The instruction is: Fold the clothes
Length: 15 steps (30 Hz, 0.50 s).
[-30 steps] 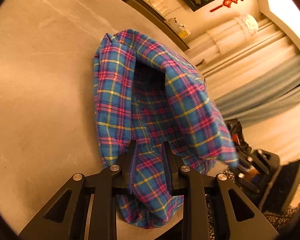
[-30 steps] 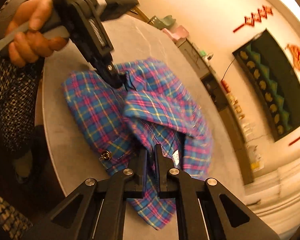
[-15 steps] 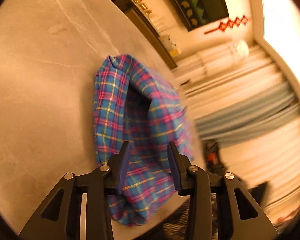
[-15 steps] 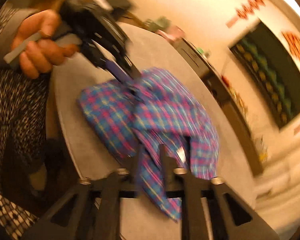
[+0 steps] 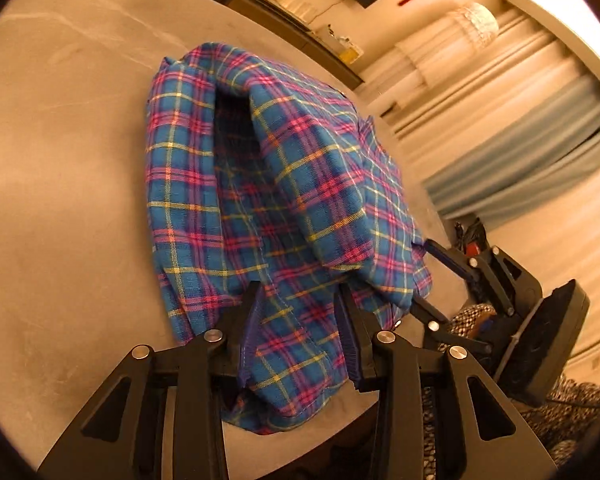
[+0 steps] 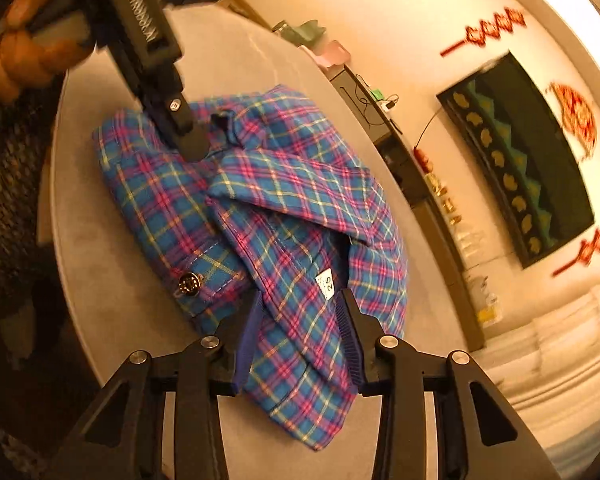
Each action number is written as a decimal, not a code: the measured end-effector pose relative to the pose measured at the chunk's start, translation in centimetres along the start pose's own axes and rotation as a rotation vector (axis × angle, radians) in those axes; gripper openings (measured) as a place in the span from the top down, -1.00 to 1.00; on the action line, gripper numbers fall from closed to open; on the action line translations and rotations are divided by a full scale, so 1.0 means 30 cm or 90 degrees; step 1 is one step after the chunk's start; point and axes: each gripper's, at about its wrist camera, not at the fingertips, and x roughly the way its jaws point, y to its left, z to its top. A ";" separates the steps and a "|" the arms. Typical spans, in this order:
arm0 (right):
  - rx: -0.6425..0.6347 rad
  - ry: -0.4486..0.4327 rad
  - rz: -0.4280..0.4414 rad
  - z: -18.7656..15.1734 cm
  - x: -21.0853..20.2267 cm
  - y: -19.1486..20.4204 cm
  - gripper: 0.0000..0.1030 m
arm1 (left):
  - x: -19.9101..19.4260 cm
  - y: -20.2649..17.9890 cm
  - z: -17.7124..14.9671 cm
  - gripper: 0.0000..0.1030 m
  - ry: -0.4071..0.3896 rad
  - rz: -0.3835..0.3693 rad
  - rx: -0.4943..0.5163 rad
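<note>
Hovering over the plaid shirt (image 5: 276, 184) bunched on the round tabletop (image 5: 60, 160), the left claw (image 5: 298, 336) stands parted around a loose fold while the right claw (image 6: 300, 336) is closing astride the hem, risking one layer slipping and spoiling the fold.

Garment (image 5: 284, 200) lies bunched on the table (image 5: 60, 160), near its edge; sideboard (image 6: 428, 192) stands behind the table, against the wall.
</note>
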 end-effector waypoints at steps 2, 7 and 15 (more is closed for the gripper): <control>-0.005 0.022 0.004 0.004 0.038 0.012 0.94 | 0.003 0.000 0.001 0.32 -0.001 0.000 0.001; 0.025 -0.044 0.036 0.063 -0.096 -0.008 0.95 | 0.010 0.025 0.008 0.41 -0.002 -0.013 -0.021; -0.040 -0.021 0.075 0.008 -0.093 0.148 0.95 | -0.071 0.034 0.017 0.42 -0.051 0.043 -0.025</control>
